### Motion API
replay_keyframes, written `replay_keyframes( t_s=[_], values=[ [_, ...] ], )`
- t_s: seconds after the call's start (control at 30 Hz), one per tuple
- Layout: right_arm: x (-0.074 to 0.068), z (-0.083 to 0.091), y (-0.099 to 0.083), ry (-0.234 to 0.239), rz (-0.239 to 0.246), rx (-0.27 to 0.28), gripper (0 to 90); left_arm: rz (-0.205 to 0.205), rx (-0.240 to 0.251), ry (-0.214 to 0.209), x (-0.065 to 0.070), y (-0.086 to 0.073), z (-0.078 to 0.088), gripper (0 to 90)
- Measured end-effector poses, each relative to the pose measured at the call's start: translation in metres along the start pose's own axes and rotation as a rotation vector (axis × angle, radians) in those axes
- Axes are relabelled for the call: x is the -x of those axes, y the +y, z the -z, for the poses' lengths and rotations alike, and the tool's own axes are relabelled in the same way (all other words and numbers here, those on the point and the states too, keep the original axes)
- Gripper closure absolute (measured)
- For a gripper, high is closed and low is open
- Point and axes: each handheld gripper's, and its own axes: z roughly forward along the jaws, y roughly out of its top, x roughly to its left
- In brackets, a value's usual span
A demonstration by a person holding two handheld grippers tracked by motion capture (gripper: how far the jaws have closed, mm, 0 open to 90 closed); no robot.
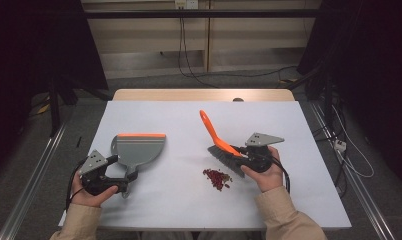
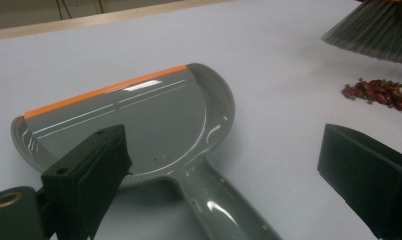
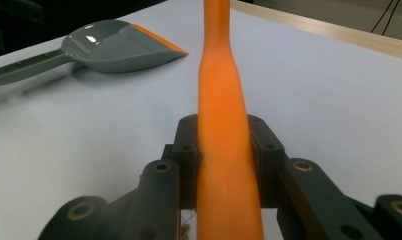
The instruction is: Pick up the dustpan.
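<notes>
Table: flat white-grey top with a pale wood edge at the far side, takes up the centre of the high view.

Grey plastic dustpan with an orange rubber lip: lies flat on the table, left of centre in the high view, lip toward the top of the frame, handle running down toward the lower left. In the left gripper view the pan sits centre-left, handle exiting at bottom centre.

Hand brush with an orange plastic handle and dark grey bristles: right of centre in the high view, tilted, handle tip pointing to the upper left, bristles low just above the table. Bristles show at the upper right of the left gripper view.

Left gripper: lower left of the high view, held in the person's left hand, at the dustpan handle. Fingers stand wide apart, one each side of the handle, no contact visible. Nothing gripped.

Right gripper: right of centre, held in the person's right hand. Fingers closed tight on the orange brush handle, one pad on each side; handle runs straight up the middle of the right gripper view.

Small pile of dark red beans with a few greenish bits: on the table just below the bristles, centre of the high view, well apart from the dustpan. Also at the right edge of the left gripper view.
</notes>
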Motion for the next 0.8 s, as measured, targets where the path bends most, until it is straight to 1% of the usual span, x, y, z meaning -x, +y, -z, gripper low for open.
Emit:
replay_keyframes(
  t_s=[0.07,0.1,0.13,0.23,0.37,0.53,0.67,0.73,0.8],
  values=[
    [0.0,0.002,-0.001,-0.008,-0.002,0.002,71.3,0.001,-0.021,0.007,-0.001,-0.002,-0.001,7.5],
    [0.001,0.003,-0.001,-0.014,0.001,0.002,71.3,0.007,-0.028,0.013,-0.001,-0.003,-0.002,8.5],
    [0.001,0.004,-0.001,-0.016,-0.006,0.005,71.3,0.013,-0.039,0.019,-0.001,-0.004,-0.003,10.1],
    [0.002,0.007,-0.002,-0.015,-0.01,0.013,71.2,0.024,-0.063,0.038,0.0,-0.006,-0.005,12.5],
    [0.002,0.009,-0.002,-0.013,-0.013,0.023,71.3,0.036,-0.093,0.052,0.003,-0.009,-0.007,14.8],
    [0.002,0.01,-0.002,-0.018,-0.014,0.027,71.2,0.05,-0.144,0.08,0.005,-0.013,-0.01,19.2],
    [0.002,0.011,-0.003,-0.022,-0.015,0.029,71.3,0.069,-0.157,0.091,0.005,-0.015,-0.01,20.5],
    [0.002,0.01,-0.003,-0.025,-0.013,0.028,71.3,0.068,-0.169,0.098,0.005,-0.016,-0.011,21.5],
    [0.002,0.01,-0.004,-0.029,-0.014,0.028,71.3,0.079,-0.17,0.101,0.004,-0.016,-0.012,22.0]
  ],
)
